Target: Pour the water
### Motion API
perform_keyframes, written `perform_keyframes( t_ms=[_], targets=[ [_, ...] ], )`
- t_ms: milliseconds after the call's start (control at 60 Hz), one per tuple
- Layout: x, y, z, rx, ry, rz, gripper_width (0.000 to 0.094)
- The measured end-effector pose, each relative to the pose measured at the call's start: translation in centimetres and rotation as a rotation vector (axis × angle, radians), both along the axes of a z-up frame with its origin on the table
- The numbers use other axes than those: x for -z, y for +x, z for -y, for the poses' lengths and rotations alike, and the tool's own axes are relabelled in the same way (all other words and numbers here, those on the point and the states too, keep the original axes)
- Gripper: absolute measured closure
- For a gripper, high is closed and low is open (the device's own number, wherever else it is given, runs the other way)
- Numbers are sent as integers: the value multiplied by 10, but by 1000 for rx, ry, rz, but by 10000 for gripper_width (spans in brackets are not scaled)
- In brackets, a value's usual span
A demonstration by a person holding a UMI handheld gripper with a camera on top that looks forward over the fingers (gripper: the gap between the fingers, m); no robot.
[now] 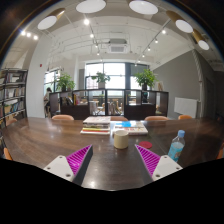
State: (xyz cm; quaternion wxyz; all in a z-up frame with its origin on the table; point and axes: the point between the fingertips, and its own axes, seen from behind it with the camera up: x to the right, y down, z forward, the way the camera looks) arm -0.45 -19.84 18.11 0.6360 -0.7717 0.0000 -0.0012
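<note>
Gripper (113,160) hovering above near edge of dark brown wooden tabletop (50,135), jaws standing well apart, gripping nothing; magenta pads (80,158) facing inward. Small white ceramic mug (121,139) sitting just ahead of fingers, in line with gap, not touching either. Clear plastic water bottle with blue label (177,147) standing upright toward right edge, just beyond right finger. Flat books and papers (113,125) lying behind mug, toward far edge. Potted plants (101,77) showing by windows beyond.

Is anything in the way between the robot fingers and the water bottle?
No. The gripper is open, and the water bottle stands just beyond its right finger on the bare table. The white cup sits ahead between the fingers, aside from that path.
</note>
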Motion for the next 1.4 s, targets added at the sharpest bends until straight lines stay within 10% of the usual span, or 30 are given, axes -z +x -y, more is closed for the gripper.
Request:
perform_keyframes(
  t_ms=[517, 833, 1000, 1400],
  targets=[
    [83, 262, -11, 252, -38, 65, 97],
    [91, 303, -95, 207, -2, 8, 123],
    [96, 301, -122, 172, 15, 26, 429],
    [95, 293, -133, 169, 67, 73, 617]
  ],
)
